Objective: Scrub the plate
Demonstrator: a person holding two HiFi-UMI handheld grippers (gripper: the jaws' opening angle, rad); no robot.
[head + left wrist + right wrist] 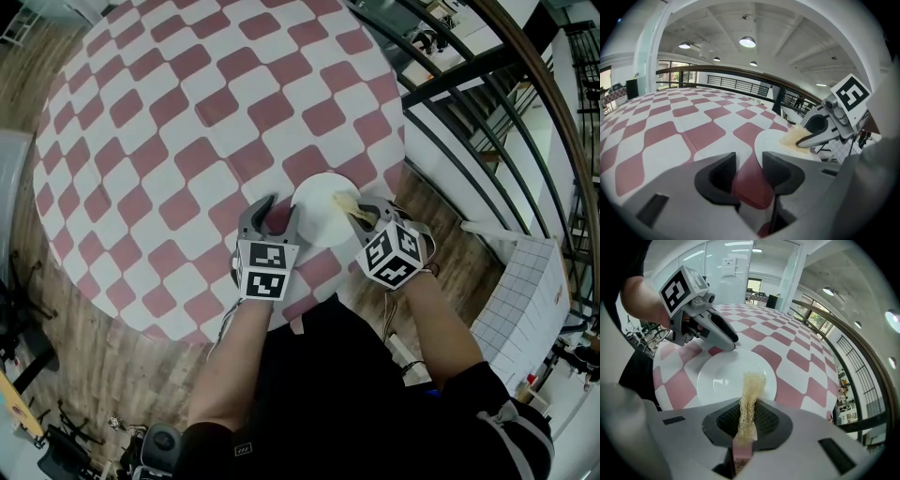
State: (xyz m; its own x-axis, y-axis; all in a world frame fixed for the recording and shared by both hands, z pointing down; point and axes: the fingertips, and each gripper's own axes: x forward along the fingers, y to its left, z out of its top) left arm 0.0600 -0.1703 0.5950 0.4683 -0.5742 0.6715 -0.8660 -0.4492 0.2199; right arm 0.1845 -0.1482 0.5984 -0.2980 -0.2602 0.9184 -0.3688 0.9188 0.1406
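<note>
A white round plate (323, 208) lies near the front edge of the checked table; it also shows as the plate (724, 378) and the plate (776, 140). My right gripper (361, 214) is shut on a pale yellow loofah scrubber (749, 401), whose tip hangs over the plate's right part. The scrubber (345, 204) shows over the plate from above. My left gripper (272, 214) stands open at the plate's left rim, its jaws (747, 171) a finger's width apart with only tablecloth between them.
The round table wears a red-and-white checked cloth (187, 122). A black railing (469, 84) curves past the table on the right. Wooden floor (84, 337) lies below the table's front edge, and a white gridded board (525, 300) stands at the right.
</note>
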